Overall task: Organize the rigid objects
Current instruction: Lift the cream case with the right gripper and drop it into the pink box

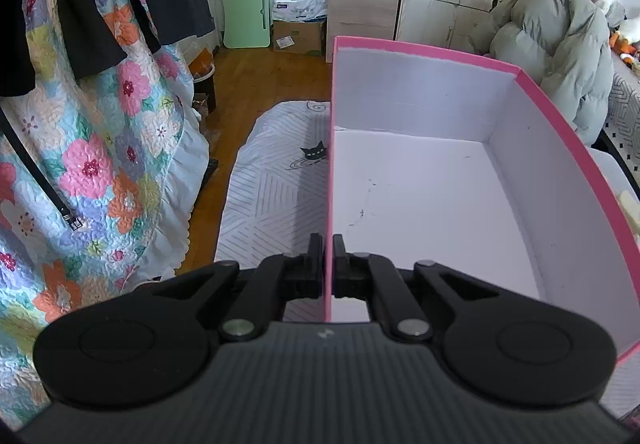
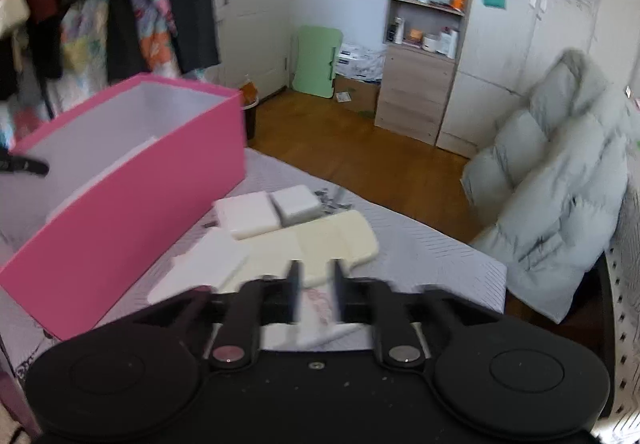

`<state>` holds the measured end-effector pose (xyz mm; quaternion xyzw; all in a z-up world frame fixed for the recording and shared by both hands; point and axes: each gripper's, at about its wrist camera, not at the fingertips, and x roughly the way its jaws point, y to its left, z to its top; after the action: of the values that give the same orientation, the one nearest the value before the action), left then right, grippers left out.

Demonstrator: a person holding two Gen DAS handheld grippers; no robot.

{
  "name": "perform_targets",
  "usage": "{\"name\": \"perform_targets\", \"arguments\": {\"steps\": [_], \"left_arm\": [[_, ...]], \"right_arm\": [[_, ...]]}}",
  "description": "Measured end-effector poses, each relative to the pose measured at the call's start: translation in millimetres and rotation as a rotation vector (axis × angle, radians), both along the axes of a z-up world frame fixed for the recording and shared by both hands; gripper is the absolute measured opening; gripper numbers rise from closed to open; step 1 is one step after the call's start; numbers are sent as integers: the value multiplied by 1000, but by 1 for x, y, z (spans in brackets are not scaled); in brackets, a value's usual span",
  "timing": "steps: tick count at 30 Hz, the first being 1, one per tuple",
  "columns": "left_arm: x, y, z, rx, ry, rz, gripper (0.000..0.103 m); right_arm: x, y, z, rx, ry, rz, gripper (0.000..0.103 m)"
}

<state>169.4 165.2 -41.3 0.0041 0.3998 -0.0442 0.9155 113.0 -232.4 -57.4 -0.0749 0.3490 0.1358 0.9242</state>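
A pink box (image 1: 560, 132) with a white inside stands on the striped cloth; it also shows in the right wrist view (image 2: 132, 204). My left gripper (image 1: 328, 244) is shut on the box's near left wall, one finger on each side of it. The box holds nothing that I can see. My right gripper (image 2: 316, 272) is open and empty, above the cloth. Ahead of it lie foam pieces: a cream slab (image 2: 320, 244), a white block (image 2: 248, 218), a smaller white block (image 2: 296, 202) and a flat white sheet (image 2: 208, 264). The right wrist view is blurred.
The striped cloth (image 1: 272, 196) covers the work surface. A floral quilt (image 1: 92, 164) and dark clothes hang at the left. A grey puffer jacket (image 2: 560, 164) lies on a chair at the right. A shelf unit (image 2: 424, 44) and wooden floor lie beyond.
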Motion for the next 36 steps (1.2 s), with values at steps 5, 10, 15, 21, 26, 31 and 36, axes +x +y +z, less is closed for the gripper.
{"name": "perform_targets", "arguments": {"steps": [5, 10, 15, 21, 26, 31, 36], "left_arm": [[-2, -5, 2, 27, -23, -11, 2], [-3, -7, 4, 27, -26, -10, 2], [-2, -9, 3, 43, -28, -17, 2], [-1, -8, 1, 60, -30, -33, 2], [-2, -10, 1, 61, -37, -29, 2], [-2, -10, 0, 47, -37, -21, 2], [-2, -9, 0, 45, -36, -17, 2]], "right_arm": [[15, -35, -27, -92, 111, -56, 47], [26, -47, -64, -133, 201, -81, 64], [30, -61, -69, 0, 200, -150, 63], [5, -45, -44, 31, 67, -167, 62], [-11, -6, 5, 51, -82, -89, 61], [-19, 50, 54, 92, -194, 42, 61], [-7, 118, 99, 175, -155, 234, 61]]}}
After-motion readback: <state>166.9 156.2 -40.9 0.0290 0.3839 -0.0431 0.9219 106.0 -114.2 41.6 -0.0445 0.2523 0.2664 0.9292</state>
